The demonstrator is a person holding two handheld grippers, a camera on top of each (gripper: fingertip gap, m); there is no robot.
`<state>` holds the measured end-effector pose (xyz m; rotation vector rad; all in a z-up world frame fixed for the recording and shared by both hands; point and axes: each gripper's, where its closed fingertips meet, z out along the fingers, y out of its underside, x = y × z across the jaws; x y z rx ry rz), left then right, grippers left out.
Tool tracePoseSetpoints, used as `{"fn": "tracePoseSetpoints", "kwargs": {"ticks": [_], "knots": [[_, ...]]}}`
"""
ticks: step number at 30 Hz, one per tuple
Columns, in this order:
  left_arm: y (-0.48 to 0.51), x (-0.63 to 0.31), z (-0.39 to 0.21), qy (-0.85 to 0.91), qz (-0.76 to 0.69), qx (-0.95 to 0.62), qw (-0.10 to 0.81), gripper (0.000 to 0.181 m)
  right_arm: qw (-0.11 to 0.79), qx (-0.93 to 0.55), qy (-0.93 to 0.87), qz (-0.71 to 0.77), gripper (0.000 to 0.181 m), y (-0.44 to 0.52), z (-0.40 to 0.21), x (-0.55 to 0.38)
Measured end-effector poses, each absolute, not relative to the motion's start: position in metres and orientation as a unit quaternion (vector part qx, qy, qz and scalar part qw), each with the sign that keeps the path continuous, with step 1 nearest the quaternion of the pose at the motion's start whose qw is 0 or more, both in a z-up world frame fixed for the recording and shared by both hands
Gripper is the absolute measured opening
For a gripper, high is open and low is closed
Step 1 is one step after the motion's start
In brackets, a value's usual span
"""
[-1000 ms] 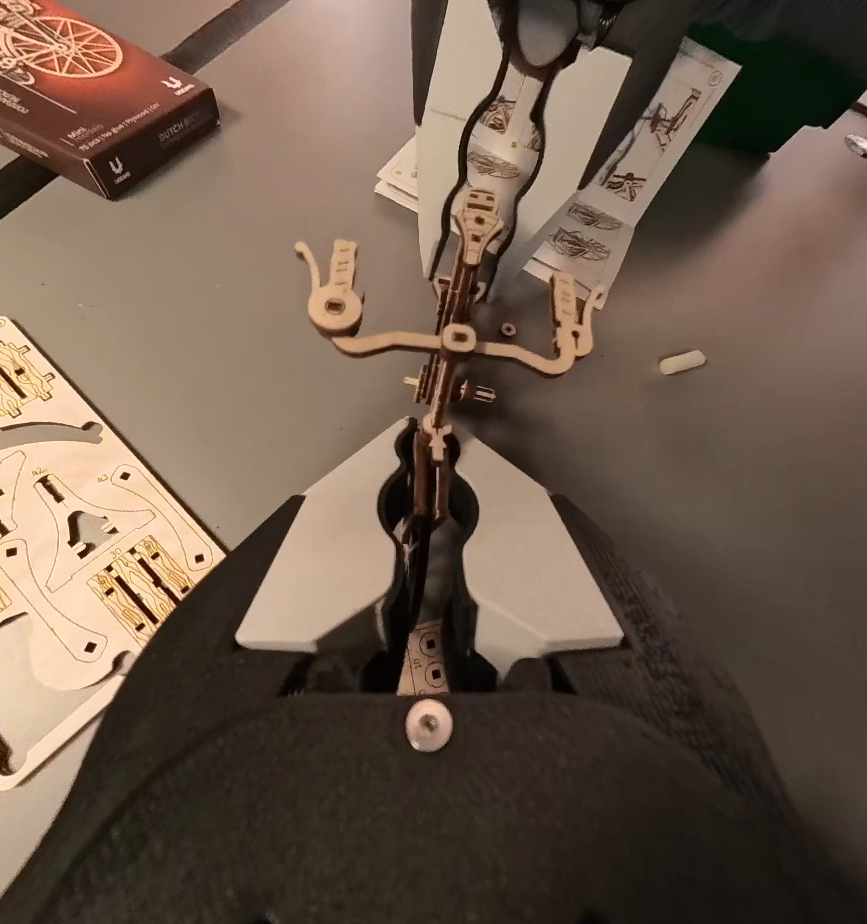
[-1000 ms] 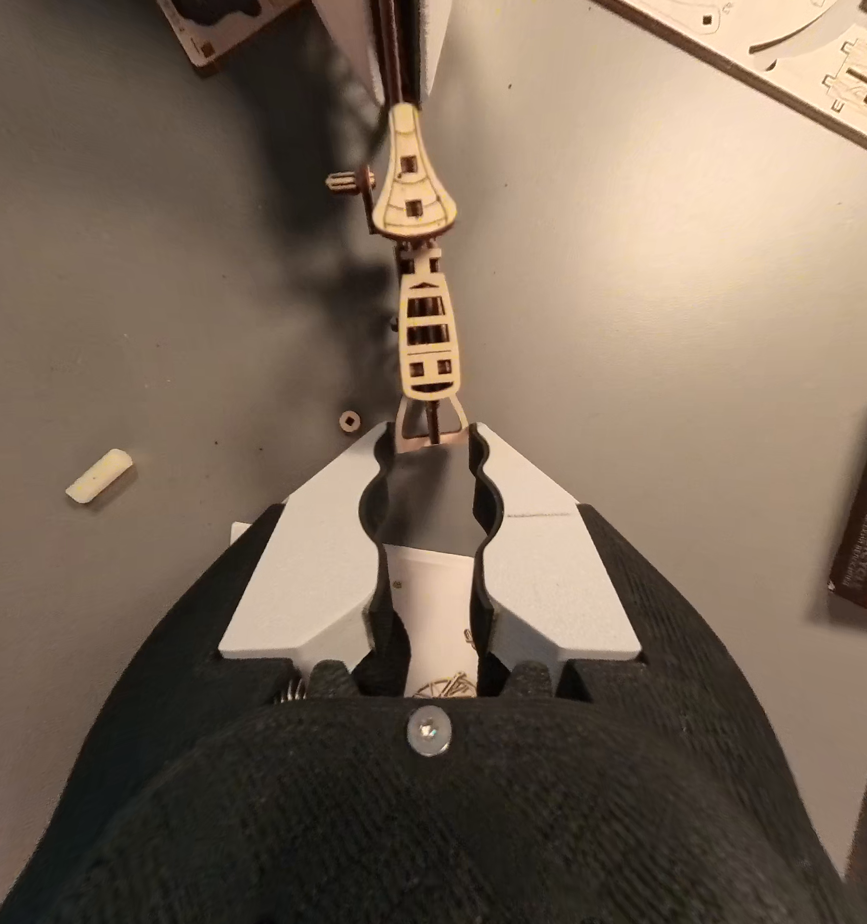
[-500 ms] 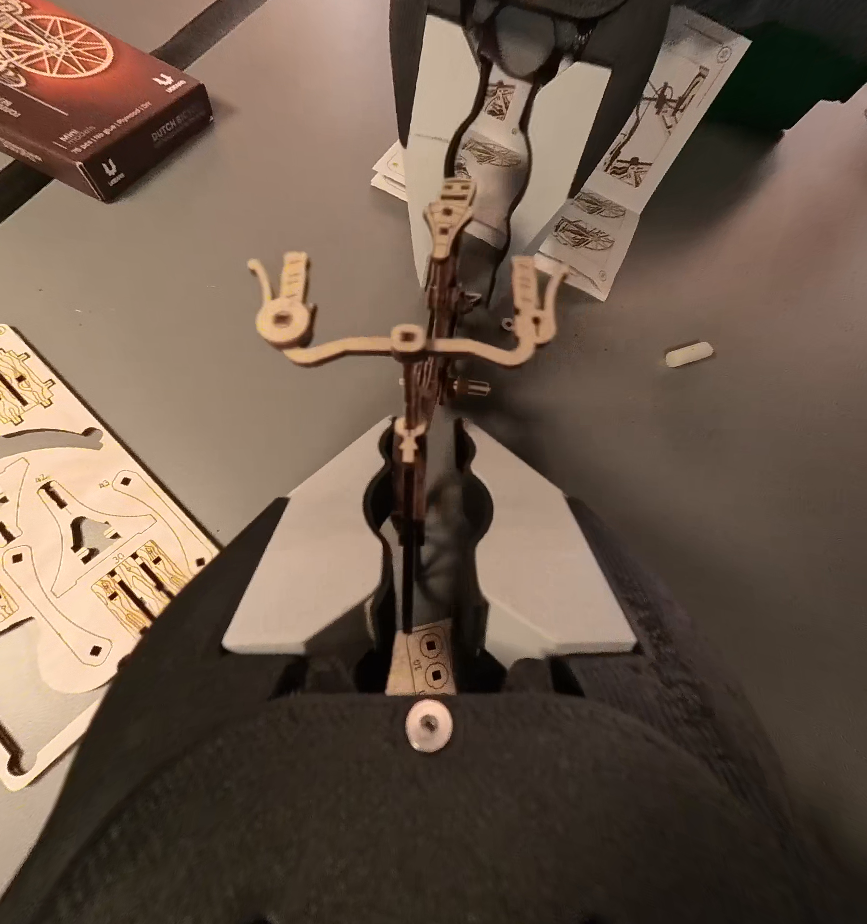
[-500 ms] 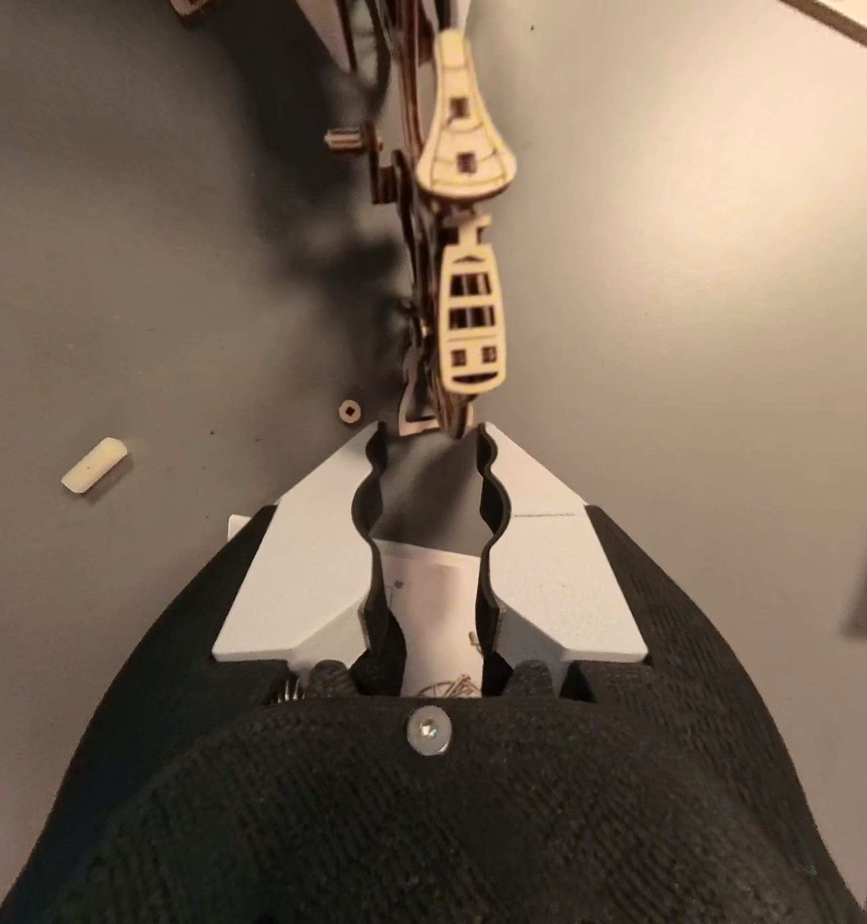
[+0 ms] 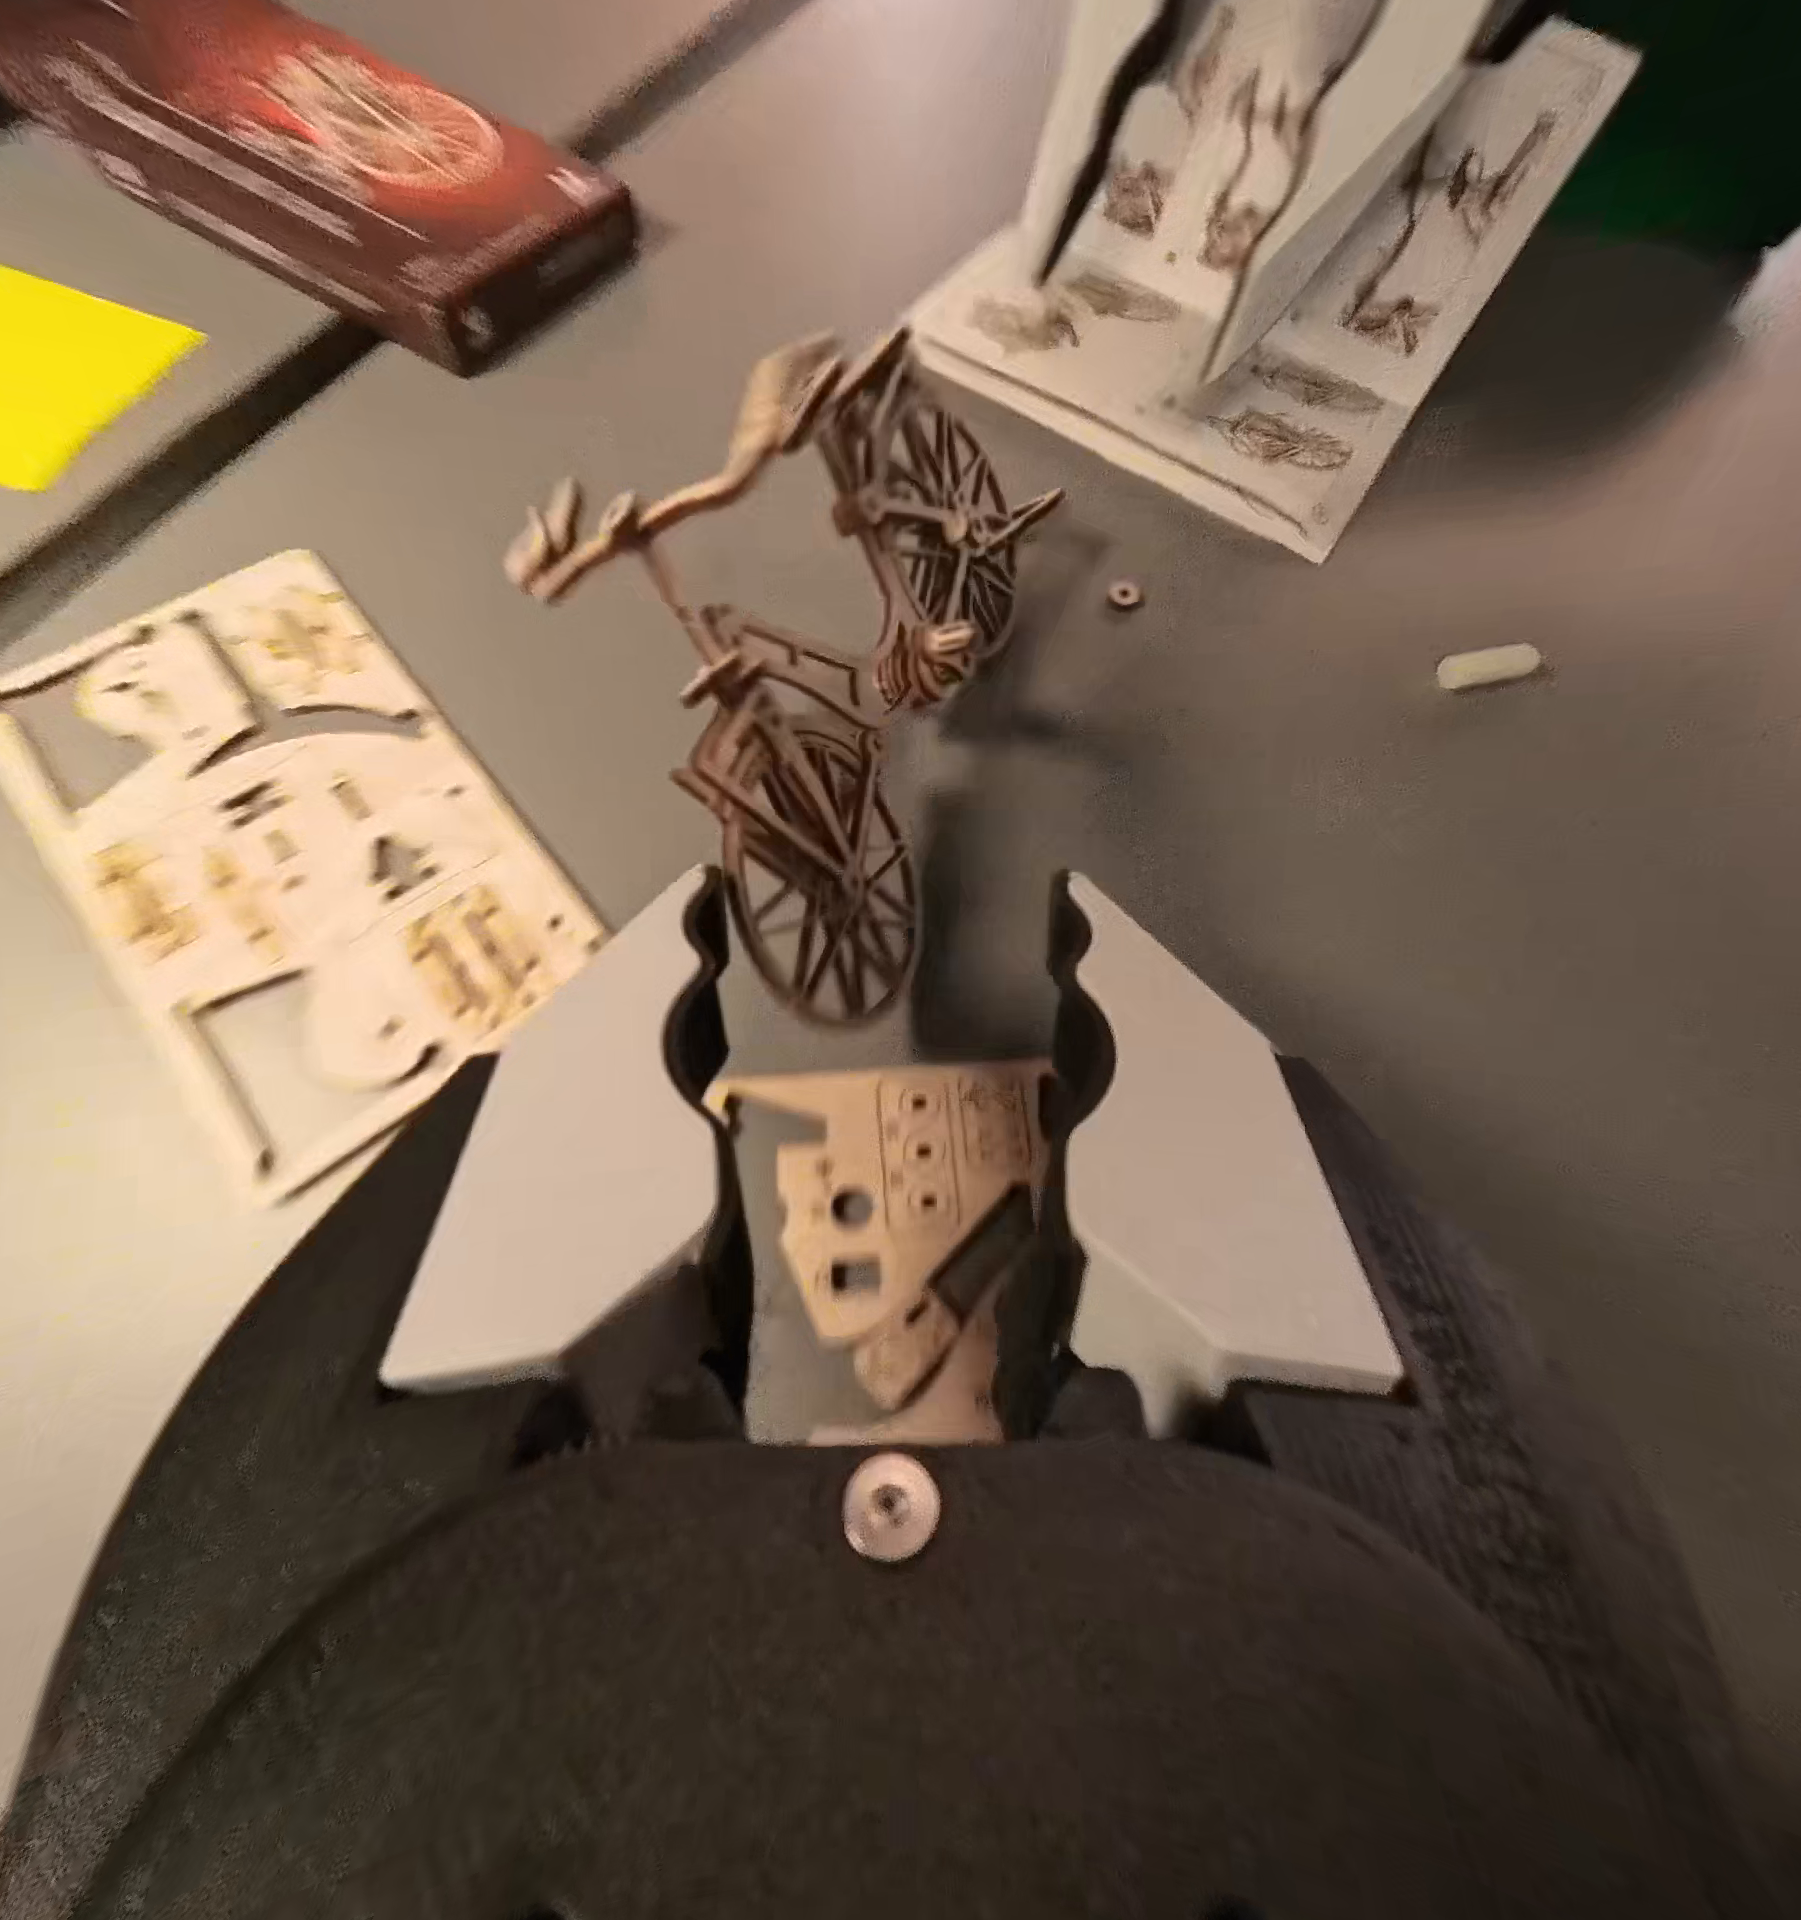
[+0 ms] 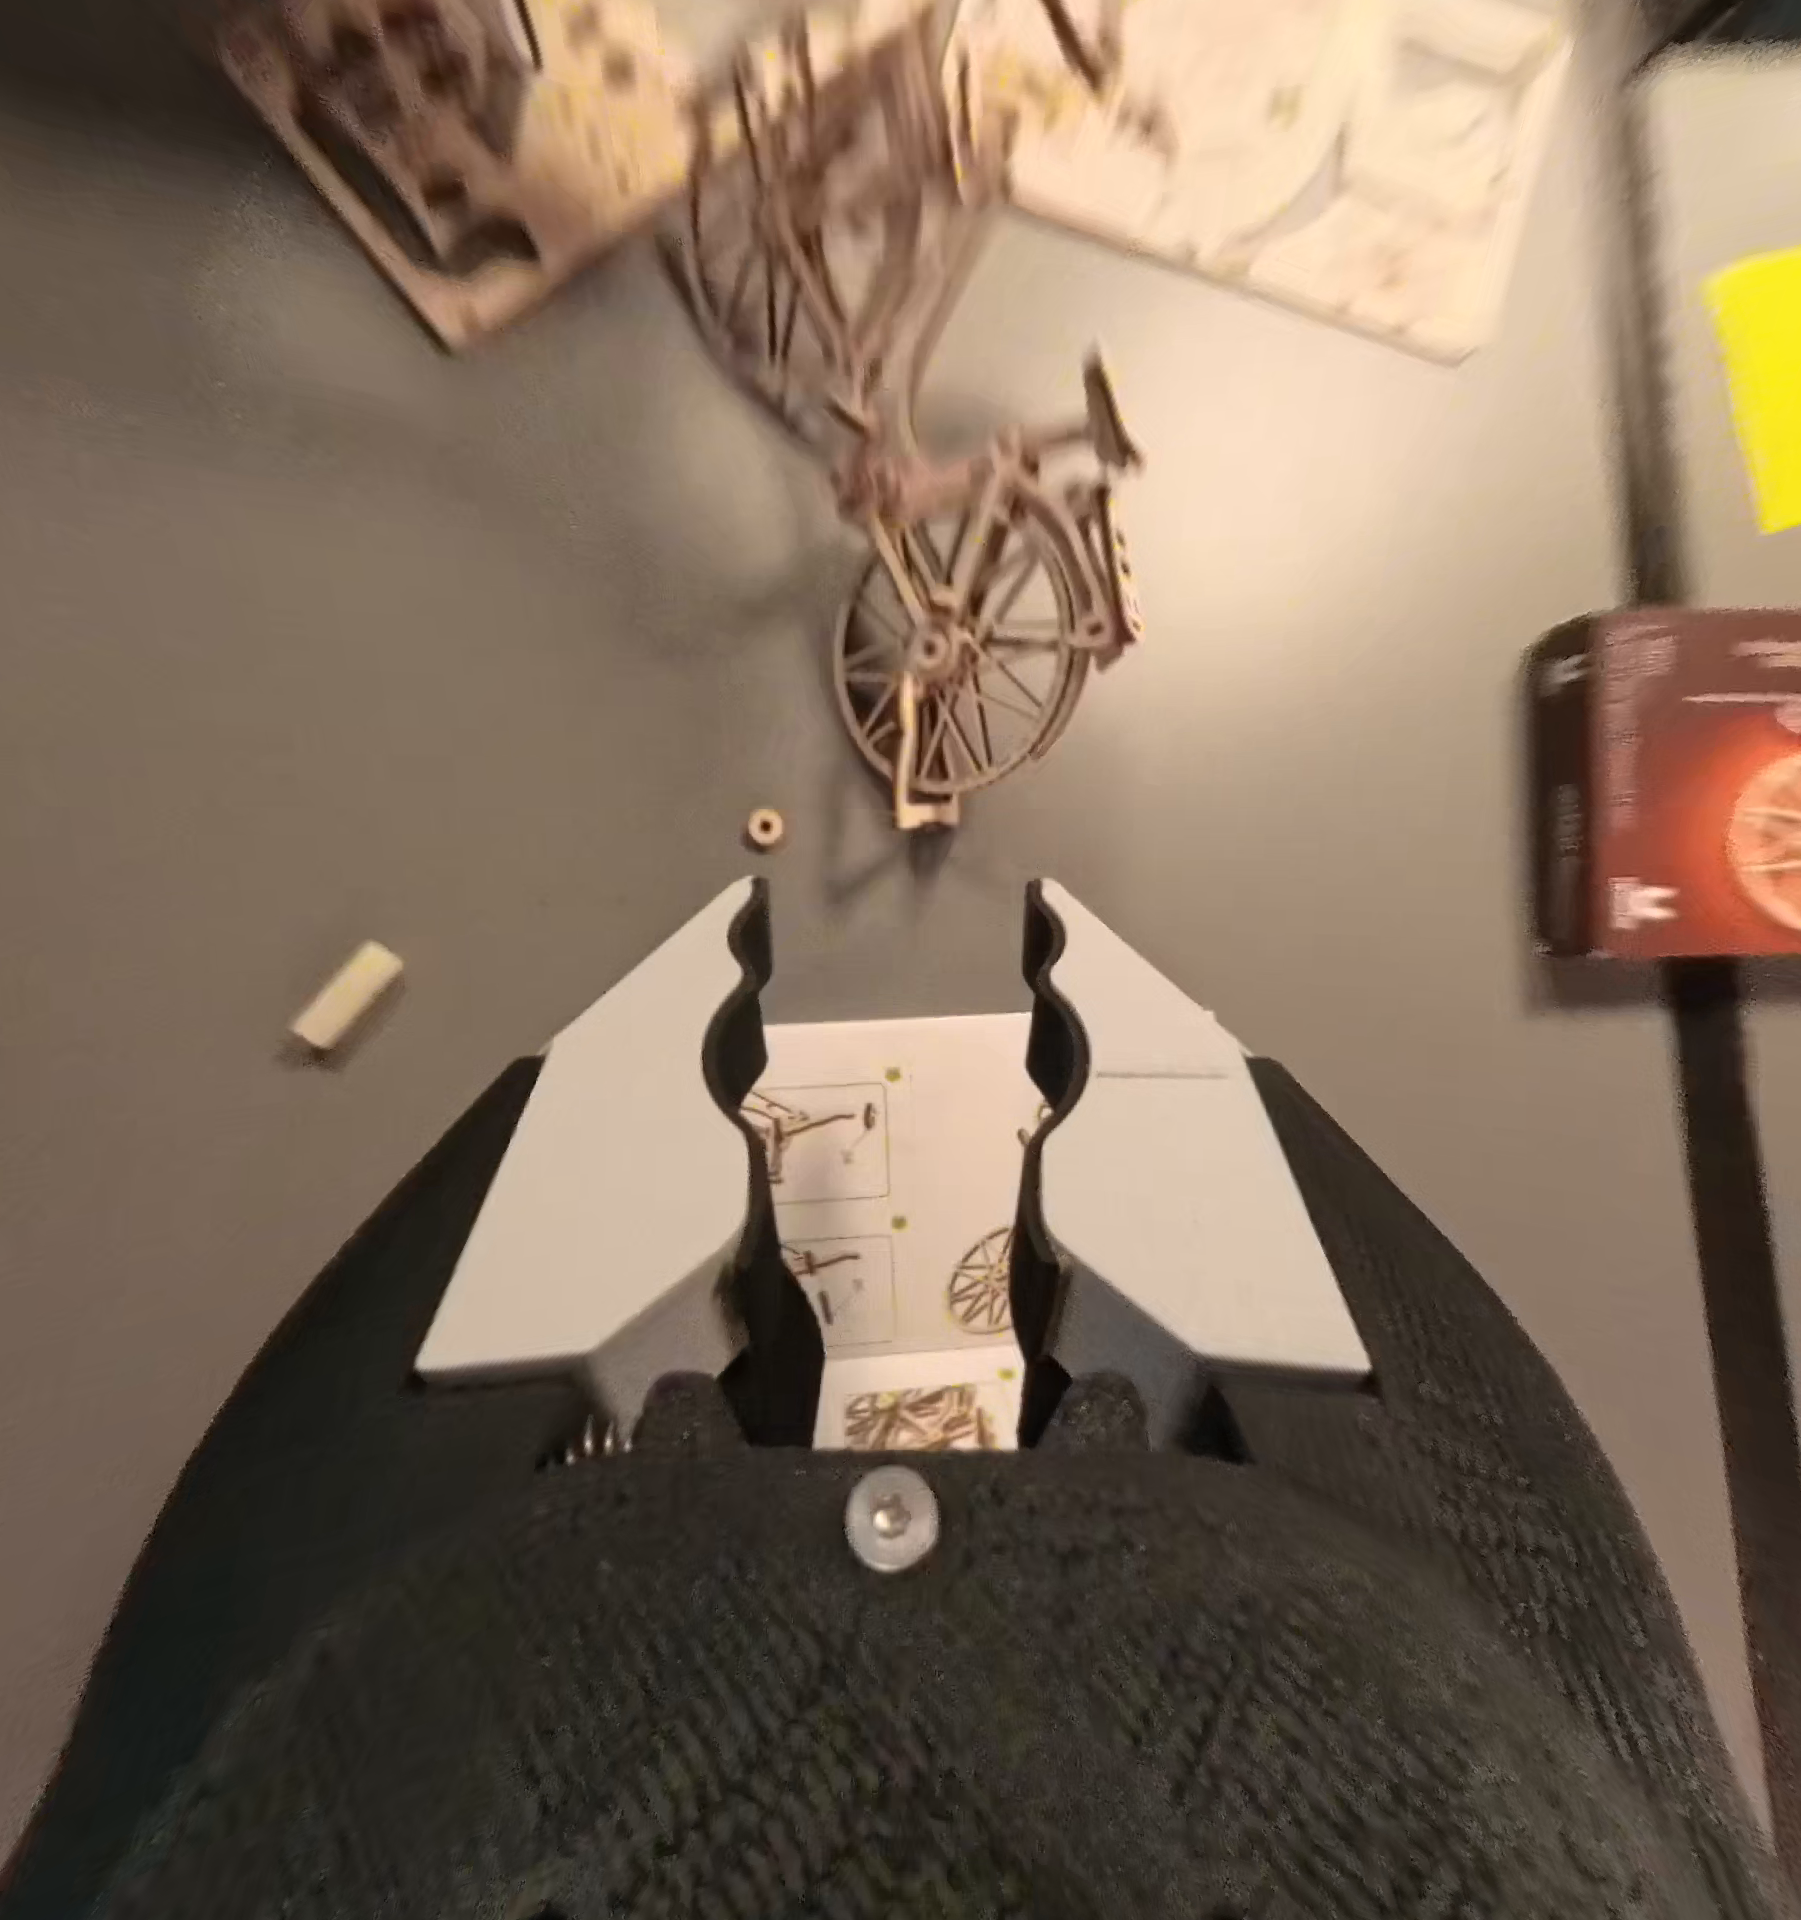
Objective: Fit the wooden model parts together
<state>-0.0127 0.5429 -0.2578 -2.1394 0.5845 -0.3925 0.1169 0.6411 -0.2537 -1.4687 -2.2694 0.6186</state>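
Both claws stand spread wide, gripping nothing. The wooden bicycle [image 5: 823, 707] sits on the grey table [image 5: 1395, 935], just beyond the left gripper [image 5: 880, 904]; from the right gripper [image 6: 891, 894] it [image 6: 969, 644] lies just ahead too, apart.

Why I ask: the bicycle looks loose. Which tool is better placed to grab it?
Left, likely: the left tool is open with the wooden bicycle at its tips; the right tool, open, sits farther back.

L gripper [image 5: 883, 894] & R gripper [image 6: 891, 899]: fingers wide apart, nothing between, angled down.
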Motion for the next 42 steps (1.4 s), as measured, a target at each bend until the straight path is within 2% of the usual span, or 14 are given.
{"fn": "tracePoseSetpoints", "kwargs": {"ticks": [4,7,12,14,16,18,23,27,33,42], "knots": [[0.516,-0.037,-0.235,0.188,-0.16,-0.838,0.486,0.057,0.29,-0.527,-0.738,0.306,0.046,0.622,-0.212,0.13],[0.51,-0.041,-0.218,0.15,-0.148,-0.823,0.528,0.06,0.376,-0.531,-0.697,0.3,0.052,0.616,-0.203,0.133],[0.504,-0.02,-0.149,0.027,-0.122,-0.676,0.726,0.061,0.704,-0.43,-0.532,0.19,0.05,0.627,-0.137,0.167],[0.499,0.01,-0.141,0.031,-0.115,-0.621,0.775,0.061,0.79,-0.372,-0.453,0.182,0.047,0.615,-0.118,0.194],[0.504,0.038,-0.147,0.049,-0.103,-0.608,0.785,0.061,0.826,-0.347,-0.426,0.124,0.043,0.614,-0.122,0.214],[0.512,0.062,-0.155,0.067,-0.118,-0.609,0.782,0.061,0.828,-0.357,-0.422,0.095,0.04,0.621,-0.133,0.225],[0.539,0.086,-0.193,0.088,-0.131,-0.663,0.732,0.06,0.798,-0.44,-0.382,0.151,0.04,0.645,-0.153,0.246],[0.557,0.089,-0.196,0.068,-0.14,-0.666,0.729,0.06,0.757,-0.528,-0.354,0.149,0.04,0.661,-0.178,0.27],[0.604,0.106,-0.205,0.131,-0.09,-0.684,0.712,0.057,0.686,-0.634,-0.301,0.192,0.039,0.661,-0.206,0.289],[0.632,0.131,-0.197,0.149,-0.158,-0.659,0.72,0.054,0.645,-0.678,-0.3,0.182,0.026,0.643,-0.22,0.278]]}}
